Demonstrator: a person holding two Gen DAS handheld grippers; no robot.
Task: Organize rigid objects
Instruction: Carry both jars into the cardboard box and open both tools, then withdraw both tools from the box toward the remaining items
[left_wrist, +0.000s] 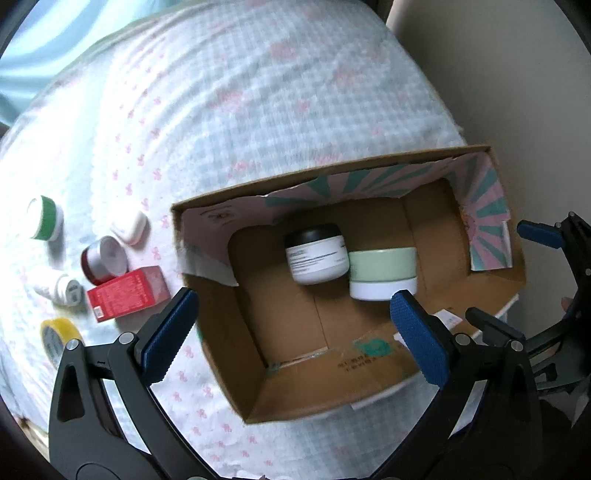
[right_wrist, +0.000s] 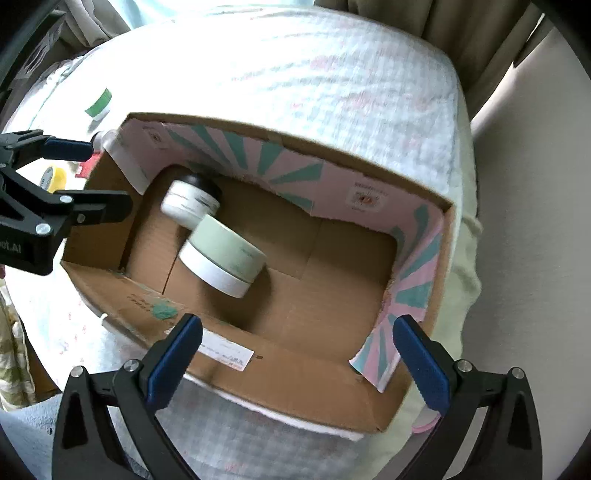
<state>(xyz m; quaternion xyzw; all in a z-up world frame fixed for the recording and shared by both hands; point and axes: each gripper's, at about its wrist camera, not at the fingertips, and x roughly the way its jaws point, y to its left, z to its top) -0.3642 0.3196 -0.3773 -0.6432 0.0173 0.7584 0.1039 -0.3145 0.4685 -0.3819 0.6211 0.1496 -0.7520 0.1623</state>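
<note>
Both grippers — left (left_wrist: 291, 332), right (right_wrist: 297, 349) — gape wide, holding nothing, over a cardboard box (right_wrist: 280, 376) on a checked bedspread (left_wrist: 258, 92). Two jars (left_wrist: 316, 254) lie inside it, touching. Only the left view shows the red carton (left_wrist: 127, 293) — lower left, beside small jars; curtains (right_wrist: 461, 22) fill the right view's top.

Both views are bright with soft daylight, strongest from the upper left. The white quilted bedspread (left_wrist: 258, 92) blows out to near-white glare along its left edge in the left wrist view and across its far edge in the right wrist view. The cardboard box (right_wrist: 295, 373) casts shade over its own floor, and the pale green jar (right_wrist: 229, 247) drops a dark shadow there. Fisheye bending curves every edge, black vignette fills the corners, and motion blur softens the jars and fabric.
</note>
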